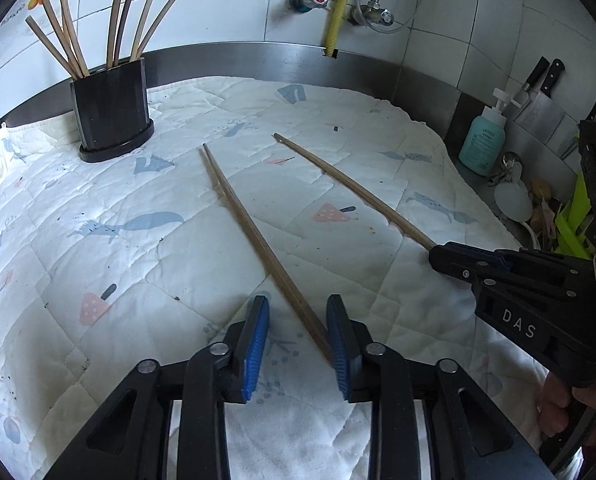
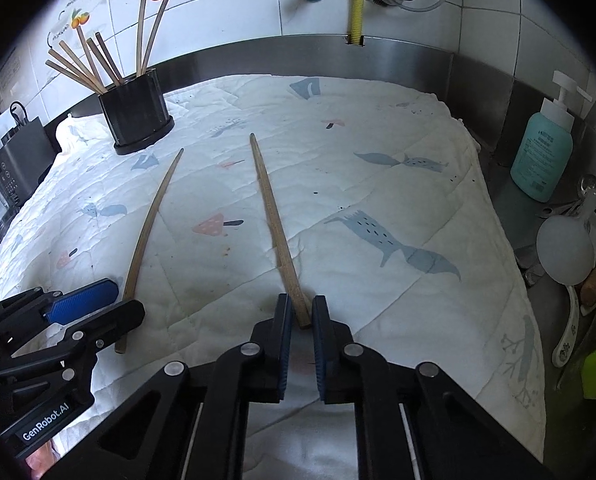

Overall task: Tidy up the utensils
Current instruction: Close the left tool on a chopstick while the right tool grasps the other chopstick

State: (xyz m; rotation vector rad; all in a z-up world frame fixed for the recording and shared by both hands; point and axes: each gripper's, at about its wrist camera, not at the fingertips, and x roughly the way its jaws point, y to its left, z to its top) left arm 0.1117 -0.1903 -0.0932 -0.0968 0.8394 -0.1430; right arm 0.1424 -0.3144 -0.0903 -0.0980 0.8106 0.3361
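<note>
My right tool (image 2: 298,312) pinches its chopstick's (image 2: 274,220) near end, left tool (image 1: 298,332) half-open astride the other chopstick (image 1: 258,232); both point far-left toward the holder (image 1: 112,112).

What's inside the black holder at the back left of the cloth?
The black holder holds wooden chopsticks, roughly nine, standing tilted and fanned out above its rim. Their lower ends and the holder's bottom are hidden by its opaque wall, so anything else inside can't be seen.

two chopsticks (image 1: 258,236) lie on quilt (image 1: 98,200), holder (image 1: 112,112) behind-left.
</note>
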